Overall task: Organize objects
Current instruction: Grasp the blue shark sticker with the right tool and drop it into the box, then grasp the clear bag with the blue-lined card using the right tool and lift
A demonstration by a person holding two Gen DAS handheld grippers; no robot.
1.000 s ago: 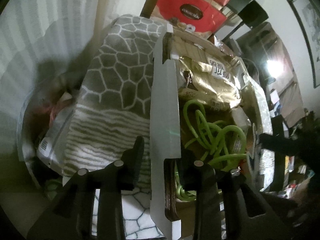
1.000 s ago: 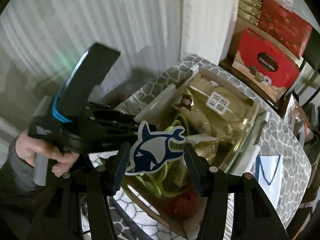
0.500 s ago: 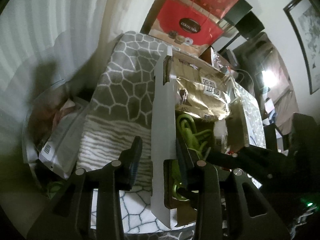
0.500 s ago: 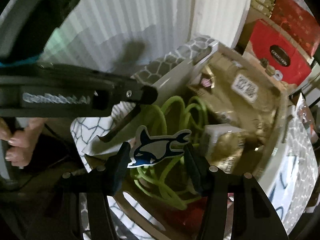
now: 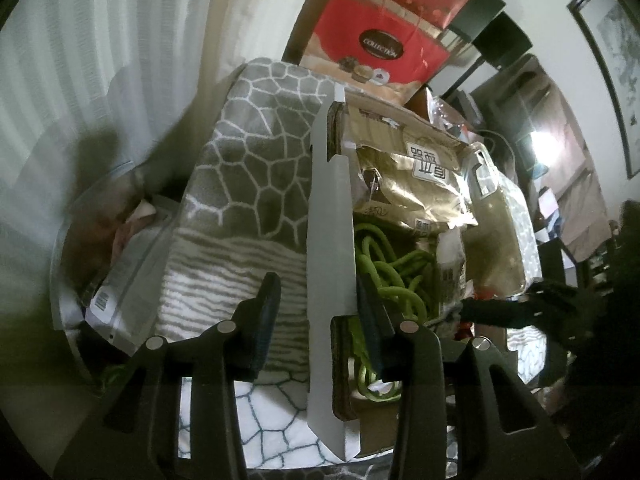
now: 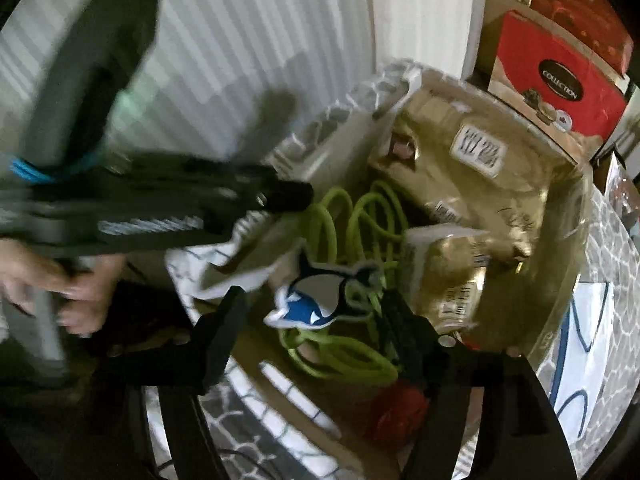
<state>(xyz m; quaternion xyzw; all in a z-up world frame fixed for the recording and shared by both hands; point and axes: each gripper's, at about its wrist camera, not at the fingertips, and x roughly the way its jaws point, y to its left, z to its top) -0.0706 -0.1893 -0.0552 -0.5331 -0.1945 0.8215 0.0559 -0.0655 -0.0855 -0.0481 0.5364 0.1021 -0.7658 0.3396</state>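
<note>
An open cardboard box [image 5: 496,240] stands on a grey patterned cloth [image 5: 256,160]. It holds a gold foil bag [image 5: 408,184] [image 6: 472,168] and a green cord [image 5: 392,276] [image 6: 344,232]. My left gripper [image 5: 316,316] is open, its fingers either side of the box's white flap [image 5: 328,240]. My right gripper [image 6: 312,316] is open over the box. A blue-and-white shark sticker [image 6: 320,300] lies tilted between its fingers, above the cord.
A red gift box [image 5: 380,56] [image 6: 560,80] stands behind the cardboard box. A white plastic bag [image 5: 128,272] lies left of the cloth. White ribbed curtains [image 6: 240,40] hang behind. A red object [image 6: 400,412] lies in the box's near corner.
My right gripper has opened wider and the shark sticker has tipped and dropped lower toward the cord. The left gripper stays at the flap.
</note>
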